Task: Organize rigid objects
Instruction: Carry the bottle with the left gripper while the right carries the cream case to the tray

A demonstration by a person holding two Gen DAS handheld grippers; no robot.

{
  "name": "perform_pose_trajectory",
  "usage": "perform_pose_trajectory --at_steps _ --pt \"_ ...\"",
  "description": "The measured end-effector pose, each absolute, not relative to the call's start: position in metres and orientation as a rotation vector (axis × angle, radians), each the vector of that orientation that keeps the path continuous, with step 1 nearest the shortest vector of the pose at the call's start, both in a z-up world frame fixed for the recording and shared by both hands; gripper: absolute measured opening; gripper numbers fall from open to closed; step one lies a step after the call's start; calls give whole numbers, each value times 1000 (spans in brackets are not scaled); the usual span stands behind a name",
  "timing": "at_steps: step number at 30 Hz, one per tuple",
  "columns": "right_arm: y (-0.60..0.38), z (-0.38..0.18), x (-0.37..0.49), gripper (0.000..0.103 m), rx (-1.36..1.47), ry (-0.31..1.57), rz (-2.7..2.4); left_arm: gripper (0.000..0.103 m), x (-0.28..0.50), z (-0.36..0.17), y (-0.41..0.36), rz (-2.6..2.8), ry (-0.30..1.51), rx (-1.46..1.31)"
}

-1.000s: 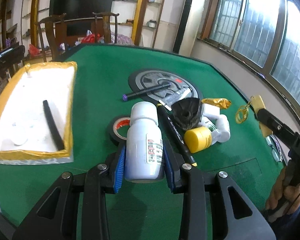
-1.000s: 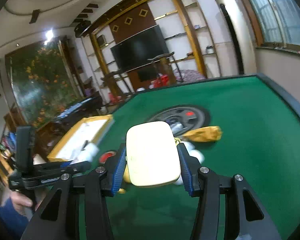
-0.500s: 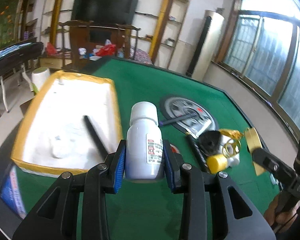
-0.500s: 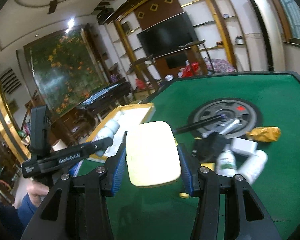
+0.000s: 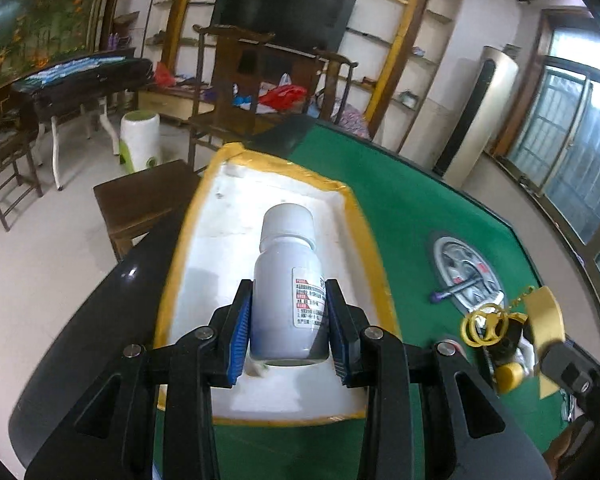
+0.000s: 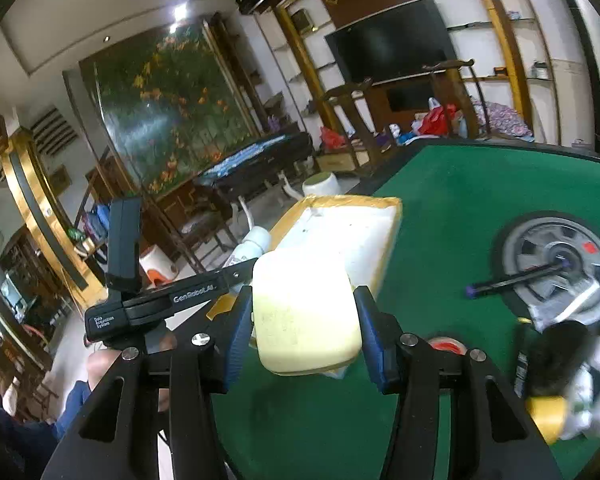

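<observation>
Left wrist view: left gripper (image 5: 287, 334) grasps a smooth white plastic bottle (image 5: 286, 284) above the yellow-rimmed foam tray (image 5: 370, 264); at 3 o'clock, right gripper (image 6: 303, 338) clenches a pale rounded-rectangular block (image 6: 306, 312).

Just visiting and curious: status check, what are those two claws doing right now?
Left gripper clamped on white bottle, over the yellow-edged tray. Right gripper clamped on pale yellow block, near the tray. Nothing in the way.

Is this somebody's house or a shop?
Most likely a living room in a home. A big dark television hangs on the wall between shelves, wooden chairs stand in front of it, and a green felt table, like a games table, fills the middle.
</observation>
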State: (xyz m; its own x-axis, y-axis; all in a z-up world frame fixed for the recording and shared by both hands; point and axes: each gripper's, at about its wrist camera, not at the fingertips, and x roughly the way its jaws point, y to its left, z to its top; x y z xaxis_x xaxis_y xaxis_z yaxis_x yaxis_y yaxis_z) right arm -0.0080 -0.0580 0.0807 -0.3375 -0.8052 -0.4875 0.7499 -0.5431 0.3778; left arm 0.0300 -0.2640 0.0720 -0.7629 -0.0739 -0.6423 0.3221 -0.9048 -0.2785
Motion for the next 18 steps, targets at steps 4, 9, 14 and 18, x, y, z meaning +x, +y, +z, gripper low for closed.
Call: perform_pose_trajectory --at_steps 4,9,14,18 --pt "-84 67 -13 45 819 -89 -1975 32 25 66 -277 -2691 546 982" --pt "-105 48 -20 45 874 -85 -1954 32 21 57 -287 -2670 547 1006" --pt "-116 32 -26 45 928 -58 -1954 32 16 50 -295 -2663 558 1036" --pt "-125 26 -33 45 962 -46 -1964 32 8 46 -294 -2660 557 1073"
